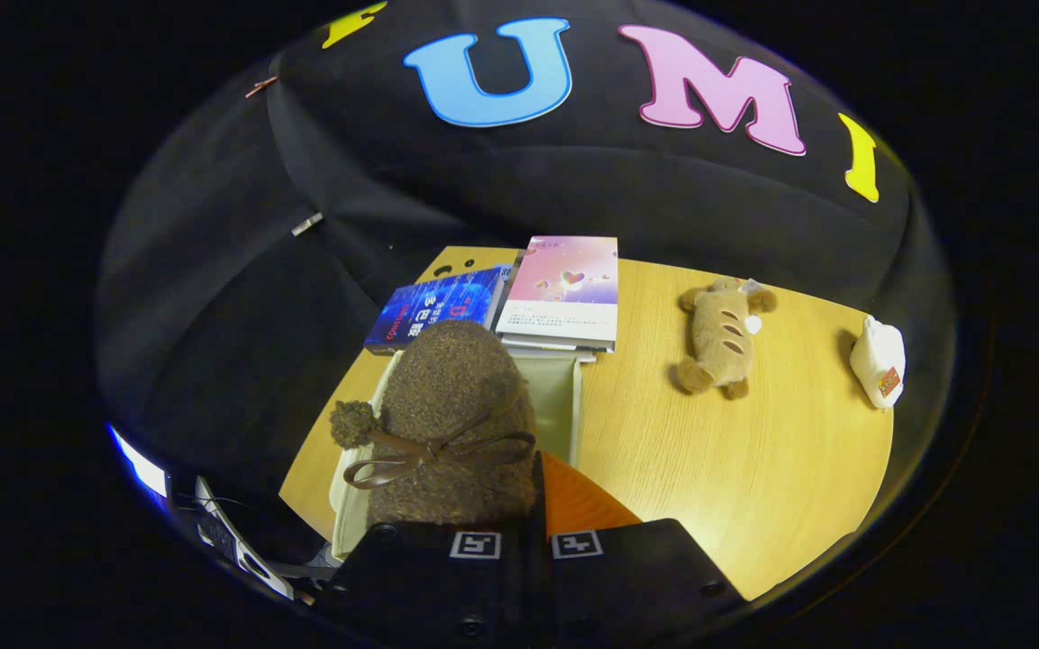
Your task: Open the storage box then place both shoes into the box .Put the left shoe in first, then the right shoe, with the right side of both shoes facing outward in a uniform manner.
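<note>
A brown fuzzy shoe (pixel 451 410) with a thin bow and a pompom hangs just ahead of my fingers, toe pointing away from me. My gripper (pixel 533 491) is shut on its near edge. One finger (pixel 578 505) shows along the shoe's right side, while the shoe hides the other. Under the shoe lies the open storage box (pixel 576 410), pale with a cream lining. A strip of its inside (pixel 551 392) shows to the right of the shoe. The shoe covers most of the opening, and I cannot tell whether it touches the box floor.
Beyond the box, a blue book (pixel 433 311) and a pink book (pixel 564 288) on a small stack lie at the back of the wooden table (pixel 753 469). To the right are a bread-shaped plush toy (pixel 722 333) and a white plush (pixel 878 361).
</note>
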Demonstrator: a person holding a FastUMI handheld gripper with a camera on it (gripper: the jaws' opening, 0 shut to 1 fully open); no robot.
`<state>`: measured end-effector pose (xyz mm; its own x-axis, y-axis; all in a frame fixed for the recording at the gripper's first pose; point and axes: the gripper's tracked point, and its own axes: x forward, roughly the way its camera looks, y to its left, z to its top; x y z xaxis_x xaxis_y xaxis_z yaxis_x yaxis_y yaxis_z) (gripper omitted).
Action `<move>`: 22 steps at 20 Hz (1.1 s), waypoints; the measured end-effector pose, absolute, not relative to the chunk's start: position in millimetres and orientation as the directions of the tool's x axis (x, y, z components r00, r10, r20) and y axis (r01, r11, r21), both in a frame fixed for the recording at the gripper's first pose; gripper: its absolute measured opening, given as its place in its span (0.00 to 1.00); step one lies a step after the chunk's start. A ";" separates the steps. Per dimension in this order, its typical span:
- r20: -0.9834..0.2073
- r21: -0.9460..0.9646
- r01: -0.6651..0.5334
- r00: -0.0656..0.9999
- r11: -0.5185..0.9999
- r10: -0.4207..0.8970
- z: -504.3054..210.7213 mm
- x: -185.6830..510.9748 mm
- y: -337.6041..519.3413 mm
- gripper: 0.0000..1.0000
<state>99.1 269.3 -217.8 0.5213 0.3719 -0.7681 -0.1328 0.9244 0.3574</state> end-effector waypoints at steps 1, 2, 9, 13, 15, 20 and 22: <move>-0.785 0.335 -0.135 0.506 0.932 0.356 -227.8 99.3 275.3 0.06; -0.804 0.315 -0.131 0.489 0.940 0.338 -238.6 98.4 279.4 0.06; -0.913 0.158 -0.116 0.360 0.981 0.190 -304.9 91.3 297.1 0.06; -0.944 0.042 -0.125 0.319 0.991 0.081 -321.8 90.3 294.2 0.06; -0.949 0.005 -0.134 0.312 0.991 0.046 -326.3 93.5 299.0 0.06; -0.965 -0.037 -0.170 0.261 0.985 0.009 -341.6 85.7 301.1 0.08; -0.964 -0.072 -0.195 0.264 0.978 -0.018 -346.9 85.3 299.9 0.08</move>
